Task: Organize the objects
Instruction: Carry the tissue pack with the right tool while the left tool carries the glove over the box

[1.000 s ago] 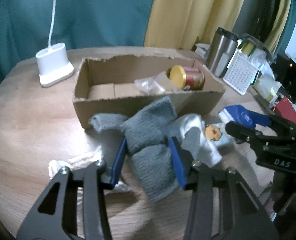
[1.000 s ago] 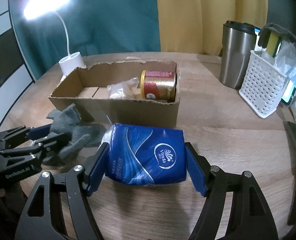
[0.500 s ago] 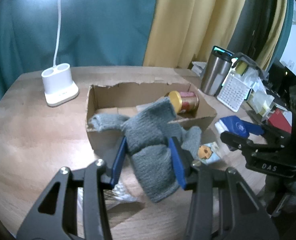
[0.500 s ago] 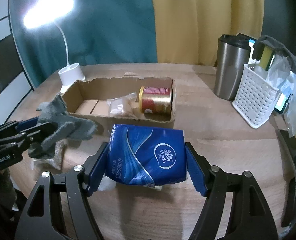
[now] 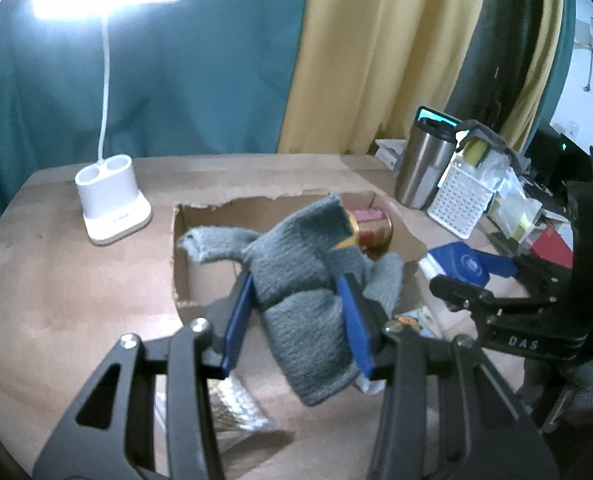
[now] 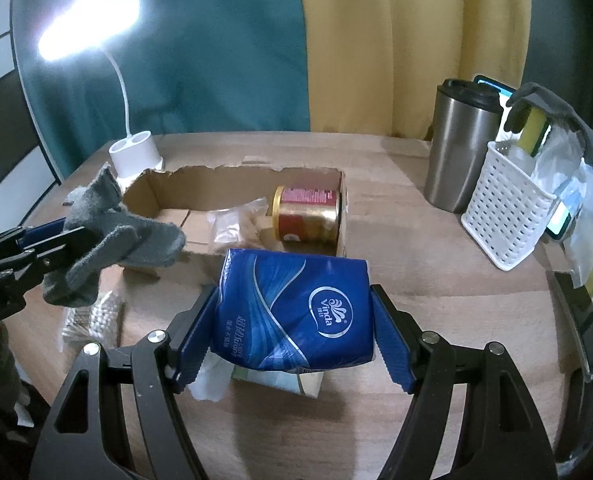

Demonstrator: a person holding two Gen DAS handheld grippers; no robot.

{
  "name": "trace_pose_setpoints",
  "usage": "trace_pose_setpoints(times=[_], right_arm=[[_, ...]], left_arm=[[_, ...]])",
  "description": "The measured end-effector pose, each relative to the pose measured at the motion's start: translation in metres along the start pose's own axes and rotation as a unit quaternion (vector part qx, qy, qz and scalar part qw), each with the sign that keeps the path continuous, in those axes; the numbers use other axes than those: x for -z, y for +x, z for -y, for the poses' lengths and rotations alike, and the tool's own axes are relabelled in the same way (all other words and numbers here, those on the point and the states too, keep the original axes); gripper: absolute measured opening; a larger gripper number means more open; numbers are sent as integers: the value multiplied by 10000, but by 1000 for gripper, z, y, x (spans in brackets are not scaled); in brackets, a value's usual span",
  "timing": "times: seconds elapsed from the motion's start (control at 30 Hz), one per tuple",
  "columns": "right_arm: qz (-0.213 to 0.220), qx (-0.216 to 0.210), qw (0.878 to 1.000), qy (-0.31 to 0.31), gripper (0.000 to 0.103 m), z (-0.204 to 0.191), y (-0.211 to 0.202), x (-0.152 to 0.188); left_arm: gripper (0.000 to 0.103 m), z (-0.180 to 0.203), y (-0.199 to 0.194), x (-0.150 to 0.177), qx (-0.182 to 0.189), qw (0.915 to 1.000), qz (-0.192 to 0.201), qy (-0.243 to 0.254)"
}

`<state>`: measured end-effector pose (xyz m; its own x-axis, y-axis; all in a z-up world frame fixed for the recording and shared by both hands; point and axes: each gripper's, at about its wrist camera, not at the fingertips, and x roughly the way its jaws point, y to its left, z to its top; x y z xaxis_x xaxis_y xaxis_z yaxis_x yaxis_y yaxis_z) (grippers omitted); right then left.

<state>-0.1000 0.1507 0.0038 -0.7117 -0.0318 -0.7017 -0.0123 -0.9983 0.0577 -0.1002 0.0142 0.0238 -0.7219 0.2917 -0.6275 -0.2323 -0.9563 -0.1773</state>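
A grey knitted glove [image 5: 300,284] hangs in the air, pinched by my left gripper [image 5: 298,316], in front of the open cardboard box [image 5: 212,276]. From the right wrist view the same glove [image 6: 116,236] and left gripper [image 6: 52,248] float at the box's [image 6: 240,172] near left corner. My right gripper [image 6: 294,324] is shut on a blue tissue pack [image 6: 292,312], held above the table in front of the box. Inside the box lie a red and gold can [image 6: 308,216] and a clear bag [image 6: 232,228].
A white lamp base [image 5: 110,200] stands left of the box. A steel tumbler [image 6: 460,144] and a white perforated basket [image 6: 504,216] crowd the right side. A crinkly packet [image 6: 92,316] and small packets [image 6: 284,380] lie on the wooden table [image 6: 416,280] near me.
My left gripper rose with the glove off the table toward the box's near wall. The right gripper lifted the tissue pack slightly and otherwise stayed put.
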Motion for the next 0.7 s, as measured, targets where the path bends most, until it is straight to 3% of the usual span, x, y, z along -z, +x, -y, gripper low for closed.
trace_pose_setpoints(times=[0.7], right_arm=[[-59, 27, 10000, 32, 76, 3, 27, -27]], left_arm=[[45, -17, 39, -22, 44, 9999, -106, -118]])
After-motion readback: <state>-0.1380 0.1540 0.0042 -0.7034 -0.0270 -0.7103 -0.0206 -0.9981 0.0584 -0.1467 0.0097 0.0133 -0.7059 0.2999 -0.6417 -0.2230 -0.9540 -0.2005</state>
